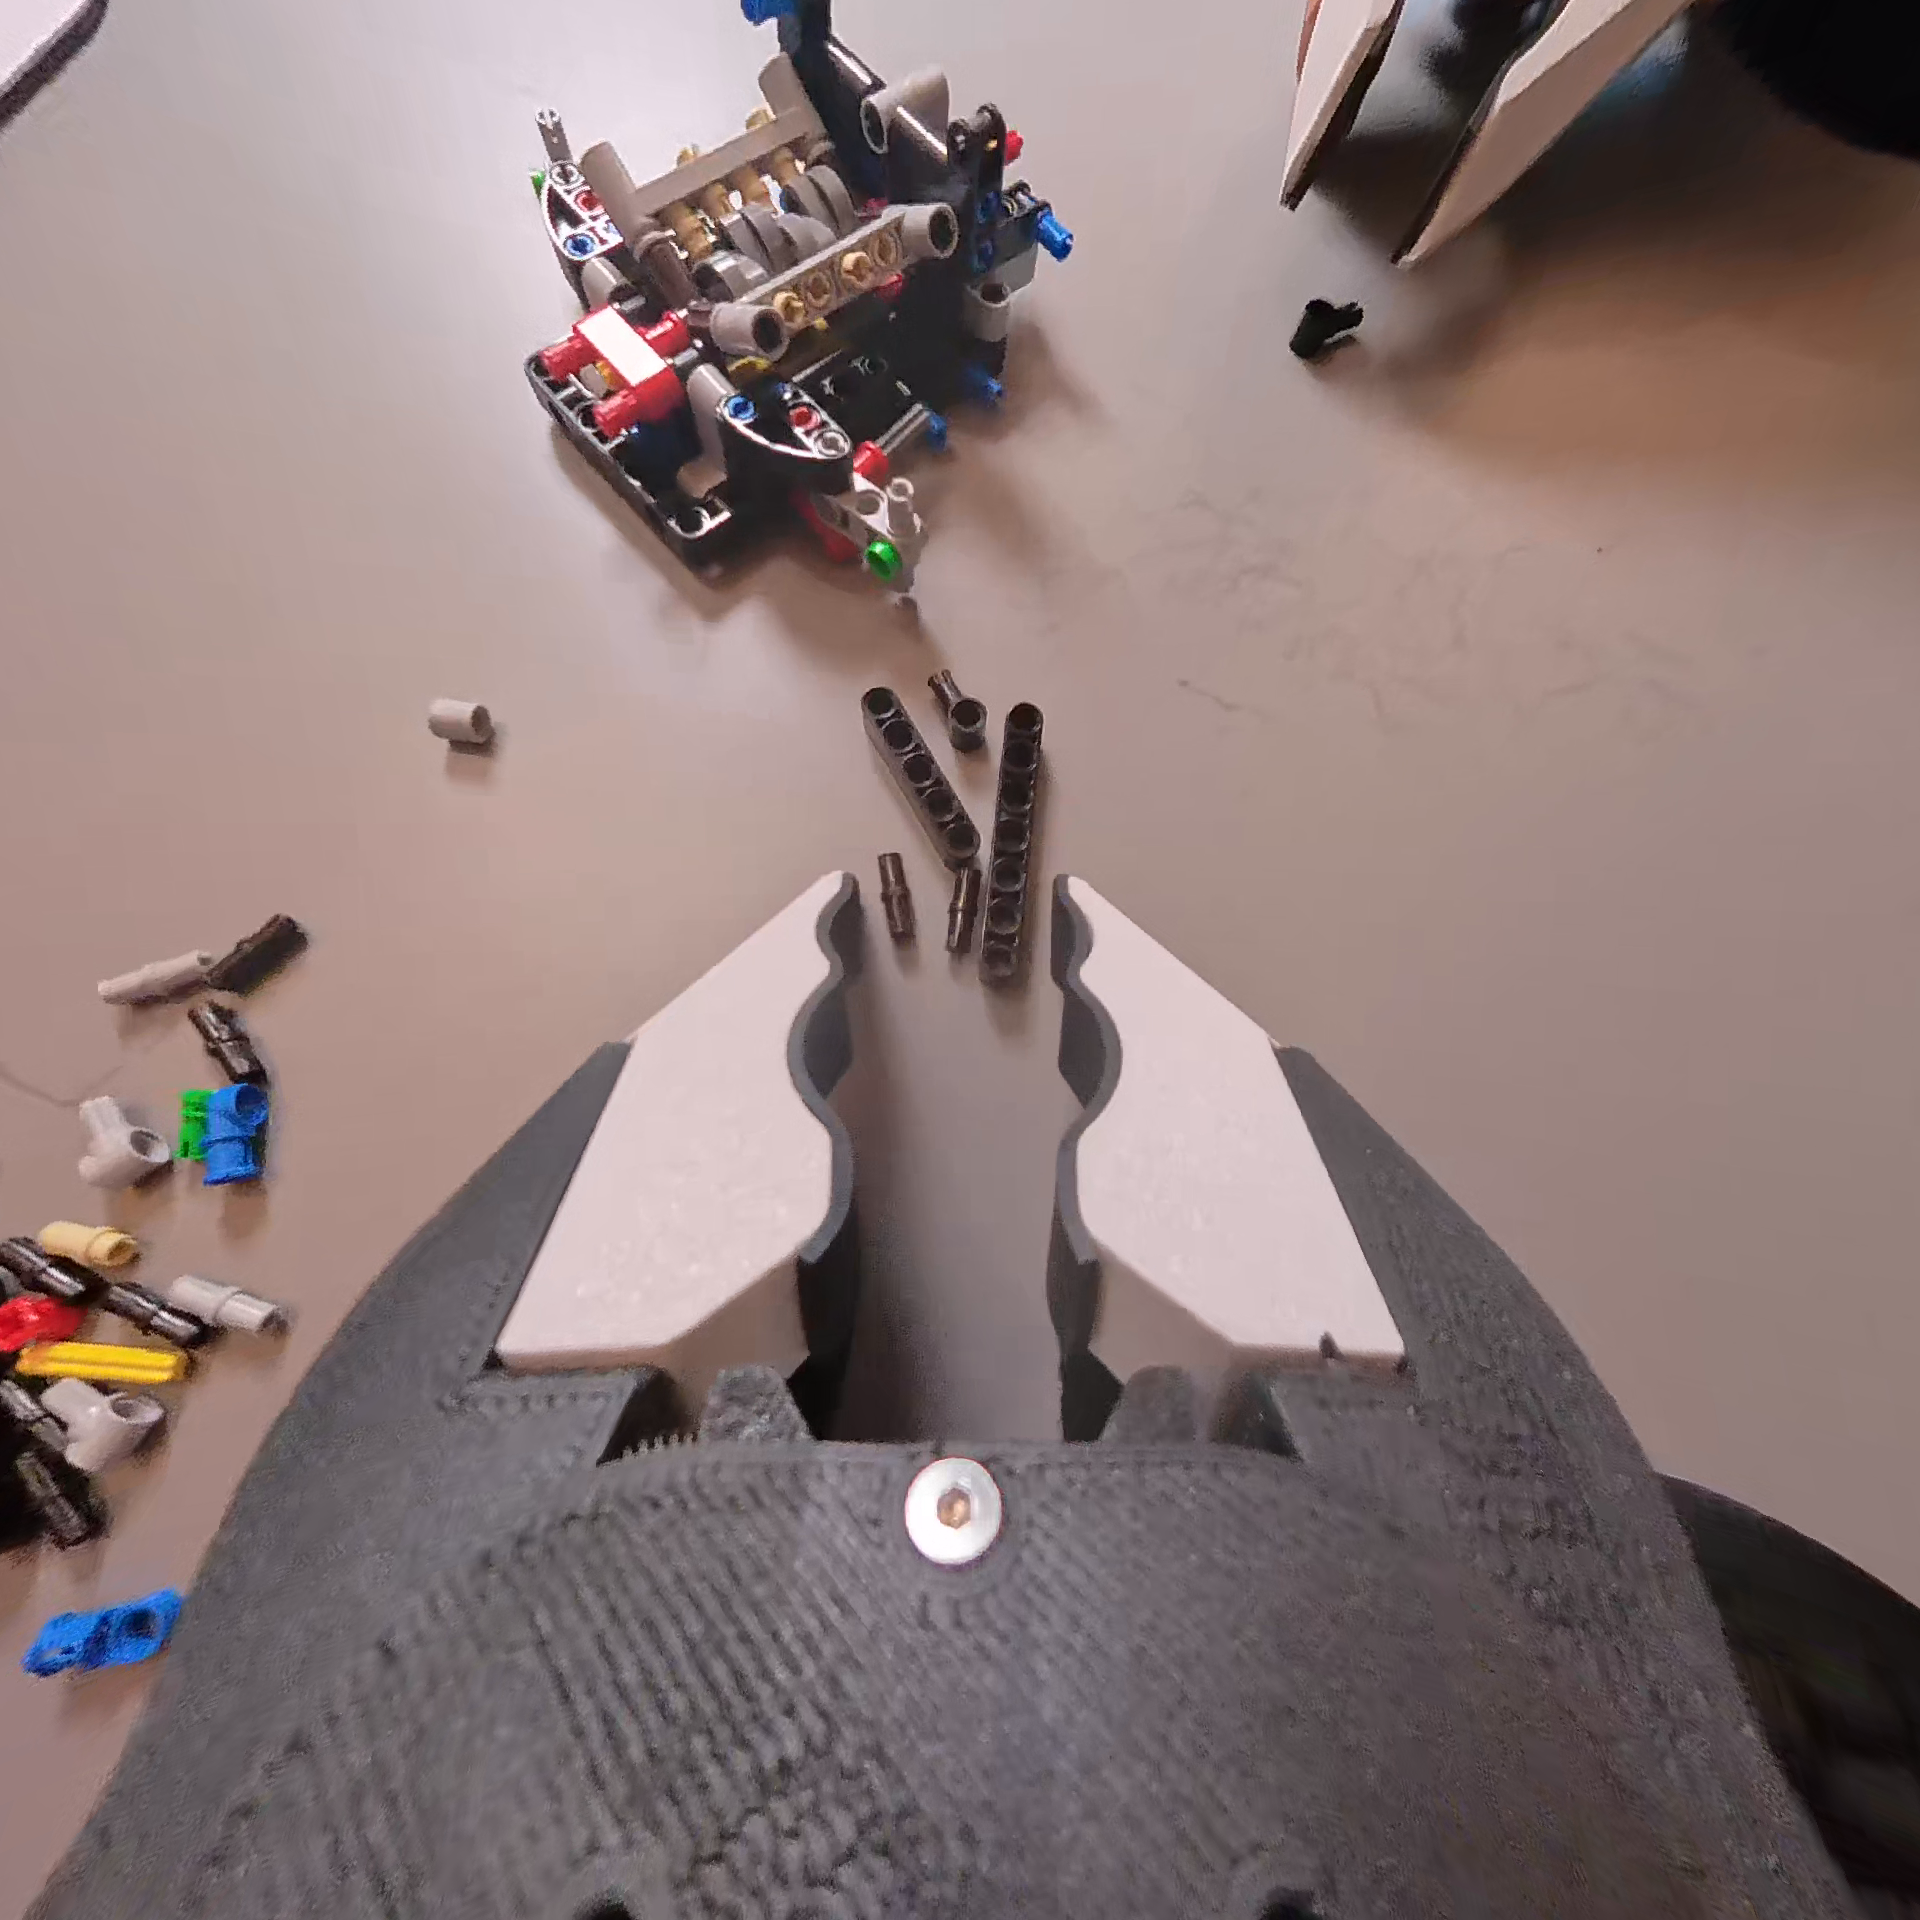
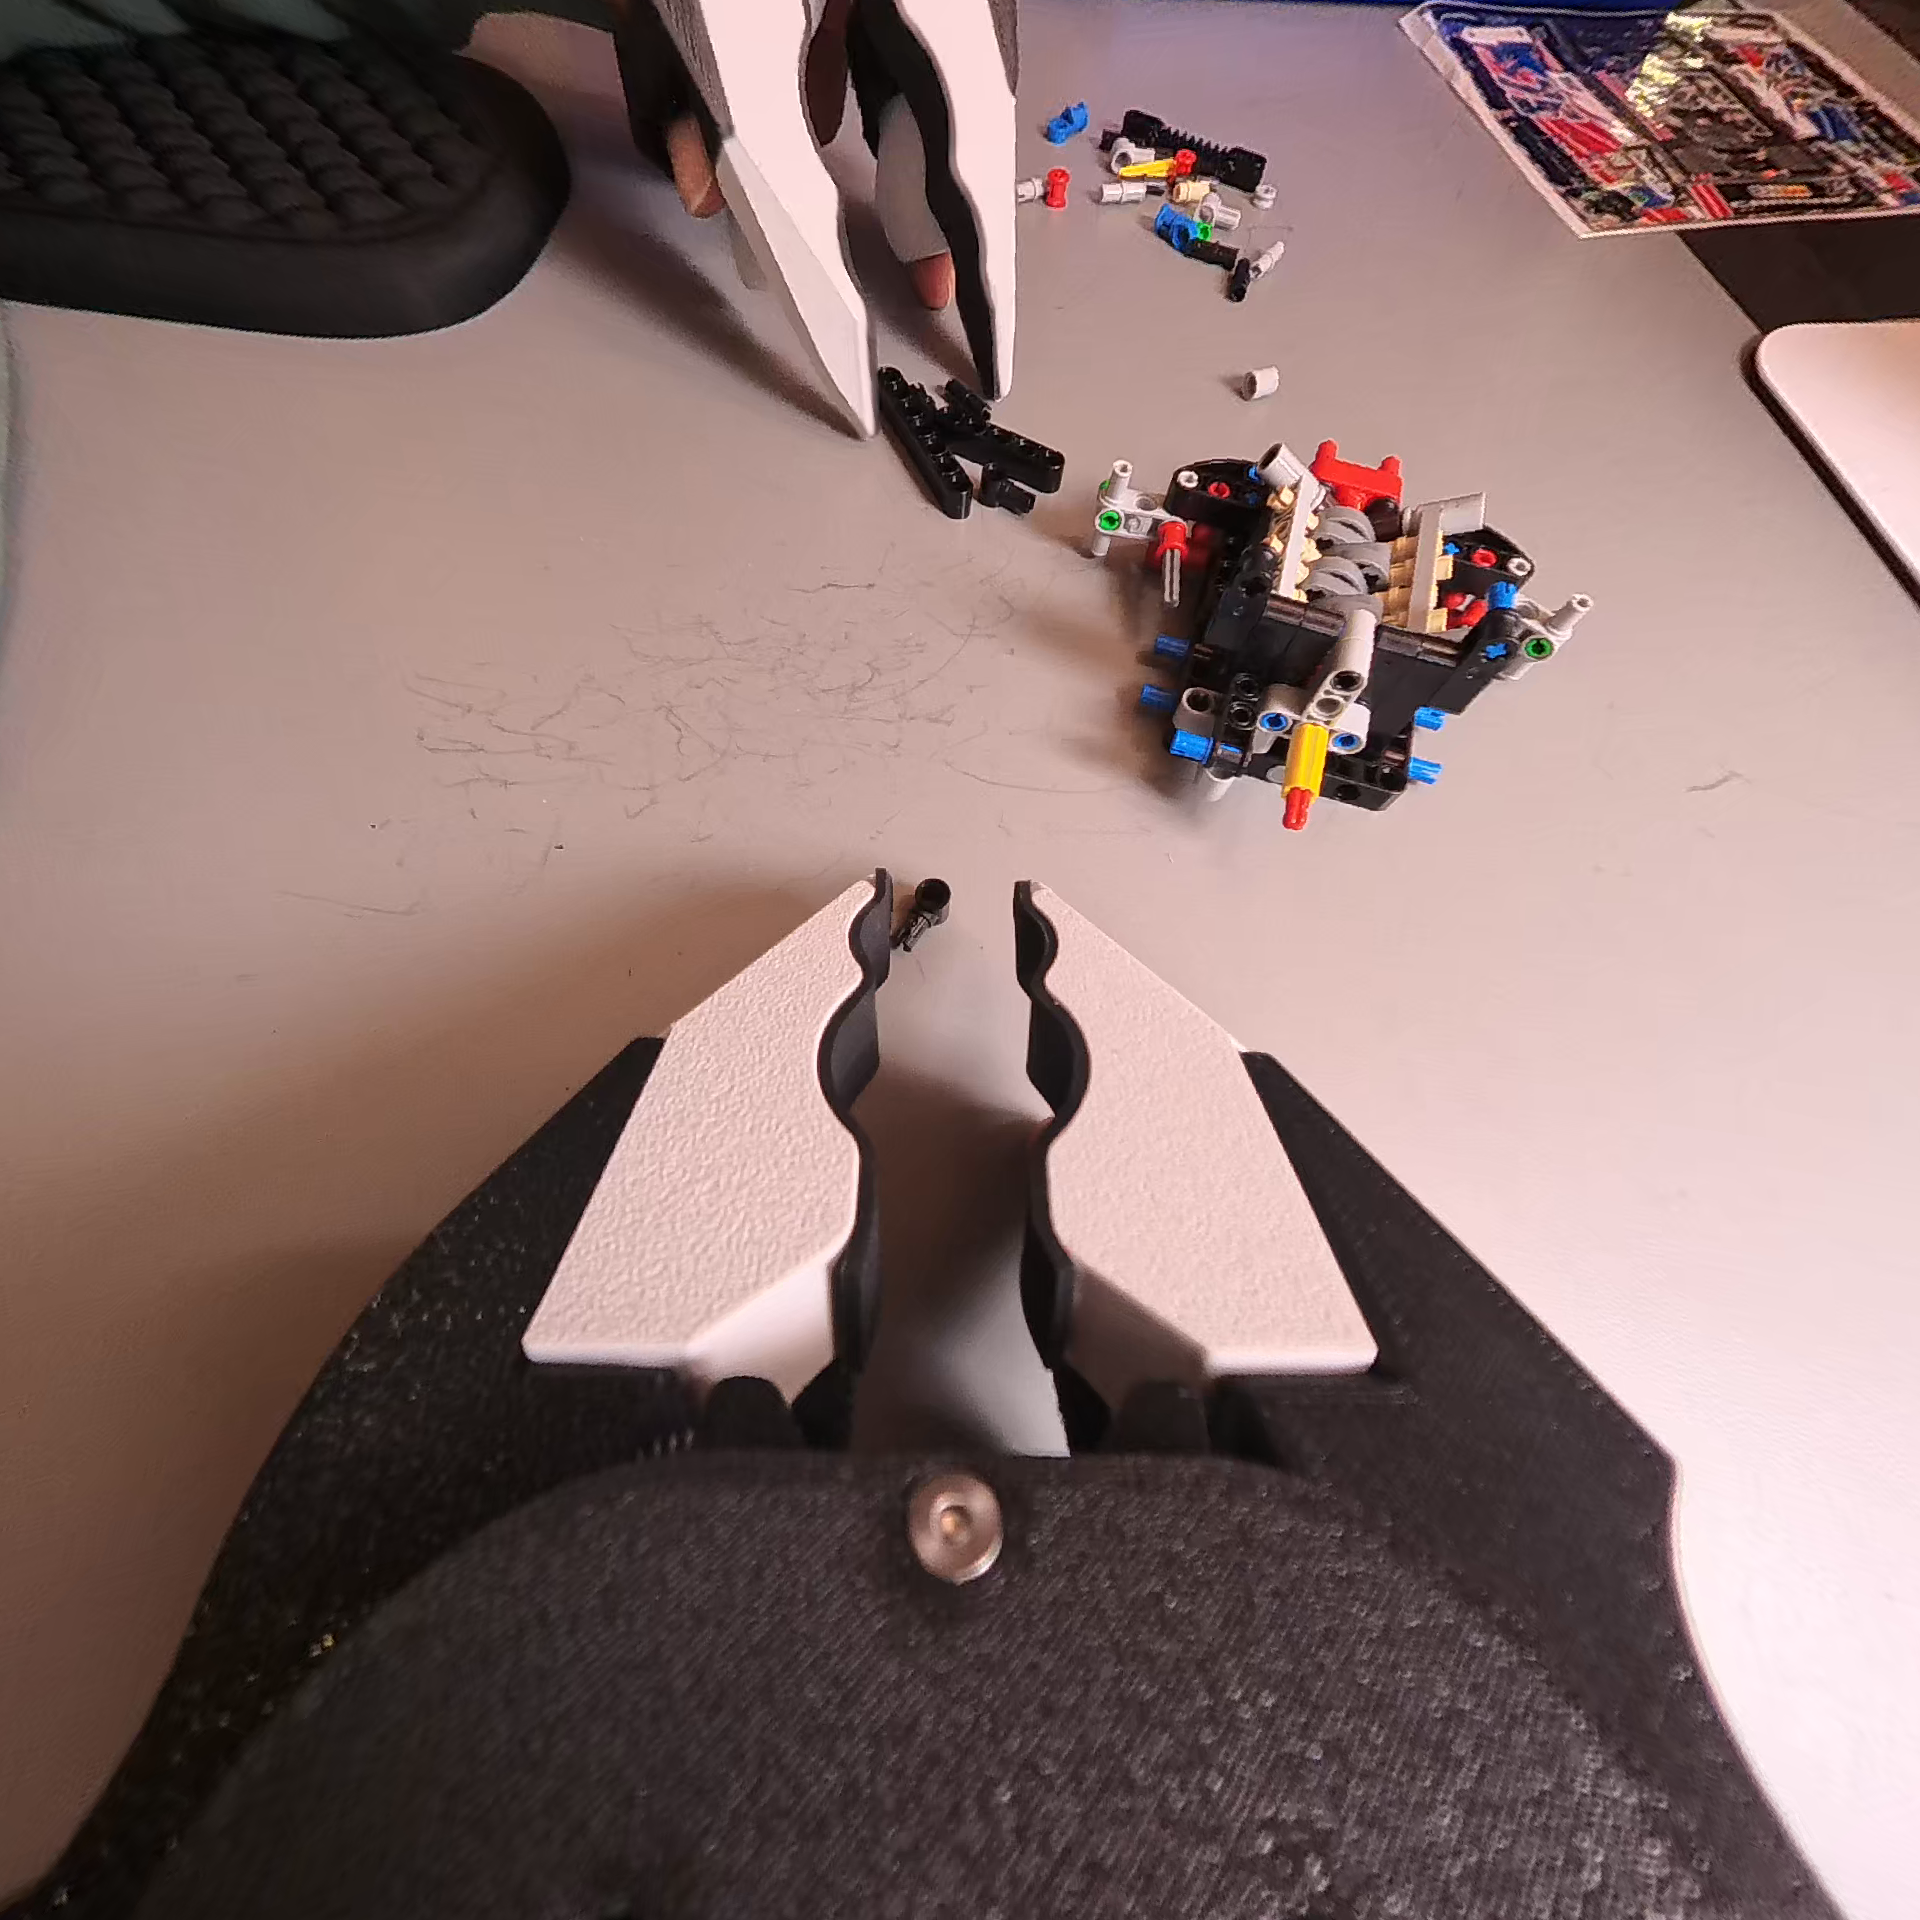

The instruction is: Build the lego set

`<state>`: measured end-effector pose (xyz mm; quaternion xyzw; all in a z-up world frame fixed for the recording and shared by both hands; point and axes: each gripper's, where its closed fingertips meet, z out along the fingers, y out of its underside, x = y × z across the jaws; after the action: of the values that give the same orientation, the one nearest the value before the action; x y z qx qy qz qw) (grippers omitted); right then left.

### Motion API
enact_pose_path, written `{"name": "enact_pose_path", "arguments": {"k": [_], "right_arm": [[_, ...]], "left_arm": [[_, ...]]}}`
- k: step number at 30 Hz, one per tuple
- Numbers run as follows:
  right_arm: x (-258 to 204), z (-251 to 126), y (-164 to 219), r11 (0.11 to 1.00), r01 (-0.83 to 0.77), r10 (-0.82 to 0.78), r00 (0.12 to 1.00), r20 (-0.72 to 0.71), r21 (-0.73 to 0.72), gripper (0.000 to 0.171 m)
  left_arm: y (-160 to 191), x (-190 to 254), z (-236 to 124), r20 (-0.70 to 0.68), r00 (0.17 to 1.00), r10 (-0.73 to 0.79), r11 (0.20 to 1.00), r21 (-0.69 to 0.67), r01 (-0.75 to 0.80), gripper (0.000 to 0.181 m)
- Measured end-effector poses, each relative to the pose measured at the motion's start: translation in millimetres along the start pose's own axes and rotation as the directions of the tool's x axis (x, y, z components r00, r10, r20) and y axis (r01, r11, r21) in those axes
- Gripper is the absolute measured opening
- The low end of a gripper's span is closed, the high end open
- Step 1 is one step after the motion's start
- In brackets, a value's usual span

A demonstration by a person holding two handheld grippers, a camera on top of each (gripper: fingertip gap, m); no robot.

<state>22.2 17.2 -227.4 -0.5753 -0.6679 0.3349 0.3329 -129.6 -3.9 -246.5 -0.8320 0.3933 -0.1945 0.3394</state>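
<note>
The left gripper (image 1: 956, 904) hangs low over the tabletop (image 1: 1455, 831) with its jaws parted and empty. Just ahead of the tips lie two black beams. The long beam (image 1: 1011, 844) reaches back to the right-hand jaw's tip, its long axis running nearly straight away from the jaws. The short beam (image 1: 921, 776) lies ahead and slightly left, slanting toward the long one at its near end. Two black pins (image 1: 896, 897) sit between the tips, also pointing roughly forward, and a small black connector (image 1: 961, 710) rests beyond the short beam.

The right gripper (image 2: 951, 904) is likewise parted and holds nothing. A single black pin connector (image 2: 923, 912) lies right at its tips, close to the left-hand jaw, its round end pointing forward and right, its long axis slanted across the gap.

The model (image 1: 790, 312) stands well ahead of the left jaws and ahead-right of the right ones. Loose parts (image 1: 114, 1320) lie off to the left of the left jaws.

Each gripper seems set to close on what lies at its tips; for the beams the left is plainly nearer.
</note>
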Motion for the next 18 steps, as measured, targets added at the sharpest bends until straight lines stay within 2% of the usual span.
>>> {"name": "enact_pose_path", "arguments": {"k": [6,18], "right_arm": [[-0.1,0.2,0.2,1.000,0.002,-0.002,1.000,0.000,-0.001,0.022],[0.2,0.1,0.1,1.000,-0.003,0.003,1.000,0.003,0.001,0.022]], "left_arm": [[-1.2,6.1,2.4,-0.004,0.999,0.040,0.999,-0.014,-0.040,0.018],[-10.7,20.2,12.9,-0.042,0.992,0.116,0.993,0.000,-0.116,0.017]]}}
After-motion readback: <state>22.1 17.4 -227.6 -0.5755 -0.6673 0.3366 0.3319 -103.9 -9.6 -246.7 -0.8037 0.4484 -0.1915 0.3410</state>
